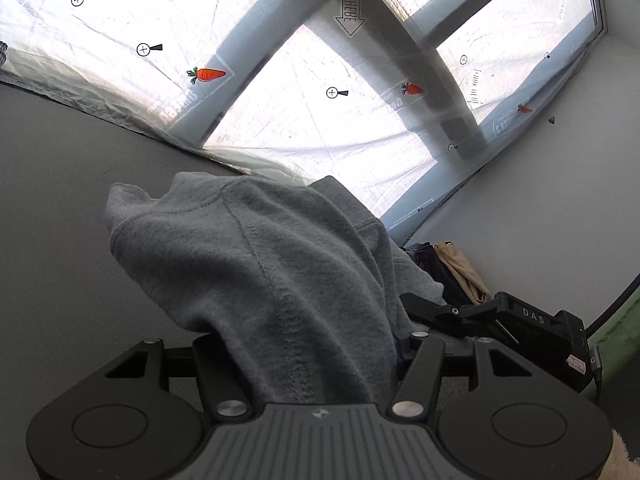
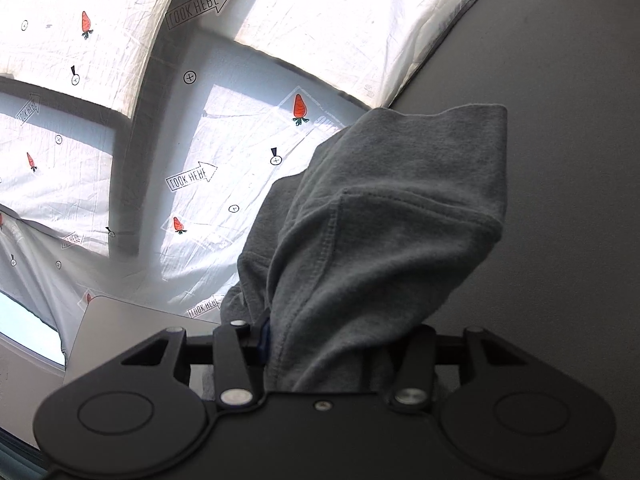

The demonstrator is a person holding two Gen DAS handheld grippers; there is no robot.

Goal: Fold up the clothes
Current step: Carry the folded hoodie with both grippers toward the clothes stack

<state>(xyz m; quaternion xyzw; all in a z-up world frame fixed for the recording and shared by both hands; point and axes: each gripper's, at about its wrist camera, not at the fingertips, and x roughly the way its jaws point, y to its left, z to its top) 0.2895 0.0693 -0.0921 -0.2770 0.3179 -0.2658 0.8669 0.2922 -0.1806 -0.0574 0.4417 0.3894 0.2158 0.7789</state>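
Note:
A grey sweatshirt-like garment fills the middle of the left wrist view, bunched up and draped over my left gripper, which is shut on its fabric; the fingertips are hidden under the cloth. In the right wrist view the same grey garment rises from my right gripper, which is shut on it, with a stitched seam and a hem flopping over at the top. My right gripper also shows in the left wrist view, low at the right, close beside the cloth.
A dark grey table surface lies under the garment. A white printed sheet with carrots and arrows covers the area beyond. A pile of other clothes sits by the white wall. A grey flat panel lies at lower left.

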